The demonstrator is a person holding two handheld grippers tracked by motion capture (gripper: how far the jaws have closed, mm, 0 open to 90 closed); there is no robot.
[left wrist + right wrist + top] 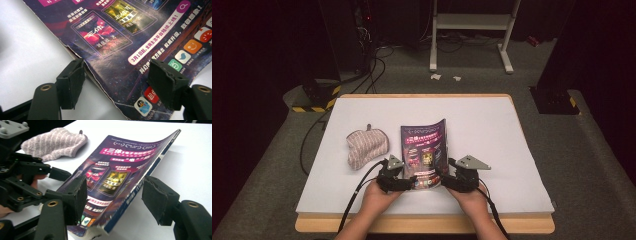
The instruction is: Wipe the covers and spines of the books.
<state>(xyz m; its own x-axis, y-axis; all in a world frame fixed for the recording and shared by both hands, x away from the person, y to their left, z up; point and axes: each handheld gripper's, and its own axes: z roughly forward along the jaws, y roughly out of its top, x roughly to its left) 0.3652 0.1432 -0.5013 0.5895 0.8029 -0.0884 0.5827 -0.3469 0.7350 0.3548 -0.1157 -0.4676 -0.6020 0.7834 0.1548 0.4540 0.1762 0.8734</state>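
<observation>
A purple-covered magazine lies on the white table top, its right spine edge raised and its far right corner curling up. My left gripper sits at its near left corner. In the left gripper view the left gripper is open, with one pad at the page edge and the other over the cover. My right gripper is at the near right corner. In the right gripper view the right gripper straddles the spine of the magazine, with a gap beside the right pad.
A striped pinkish-grey cloth mitt lies left of the magazine, also seen behind the left gripper as the mitt. The white sheet covers a wooden table. Cables and a white stand are on the floor beyond.
</observation>
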